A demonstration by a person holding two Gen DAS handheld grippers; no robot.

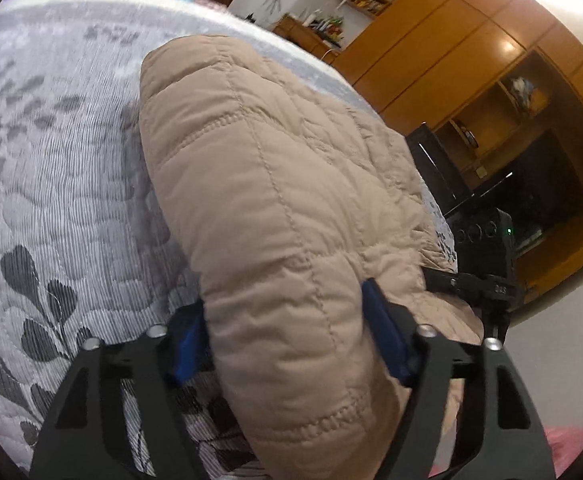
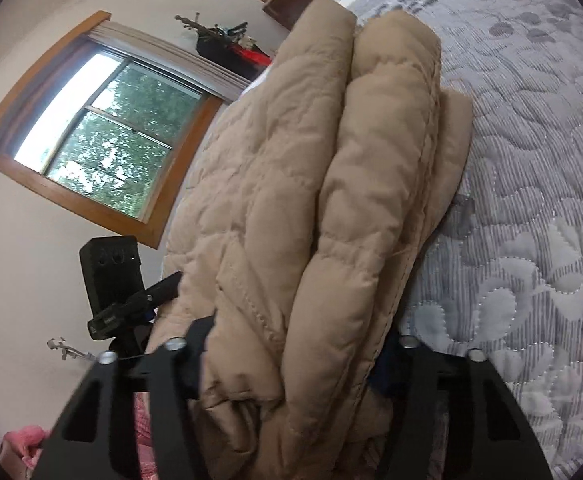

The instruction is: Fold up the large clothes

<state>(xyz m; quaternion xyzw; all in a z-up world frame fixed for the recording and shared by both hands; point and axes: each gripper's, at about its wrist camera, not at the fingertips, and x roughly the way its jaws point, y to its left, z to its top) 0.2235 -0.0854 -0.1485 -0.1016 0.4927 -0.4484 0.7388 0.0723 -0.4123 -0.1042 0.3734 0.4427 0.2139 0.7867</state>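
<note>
**Both grippers clamped on a folded beige coat over the bed**

Blue pads (image 1: pixel 387 344) of the left gripper (image 1: pixel 287 344) pressed into either side of a thick padded fold of the quilted beige coat (image 1: pixel 275 184), the fabric bulging out between and past them toward the lens. Black finger arms ran back from the pads to the lower edge of the view. From that grip the coat stretched away as a long rounded bundle lying over the grey quilted bedspread (image 1: pixel 59 184), whose leaf pattern showed on the left.

On the other side, the right gripper (image 2: pixel 291 360) was closed on the same coat (image 2: pixel 291 184); its pads were mostly buried in the fabric, only a dark blue sliver showing at the right finger (image 2: pixel 387 376). Here the coat showed as several stacked layers, folded edges running side by side away from the jaws, with the bedspread (image 2: pixel 531 200) to the right.

Farther out stood wooden cabinets (image 1: pixel 471 60) beyond the bed in the left view, and a wood-framed window (image 2: pixel 103 132) with green foliage outside in the right view. Each camera caught the other gripper's black body at the coat's far edge.
</note>
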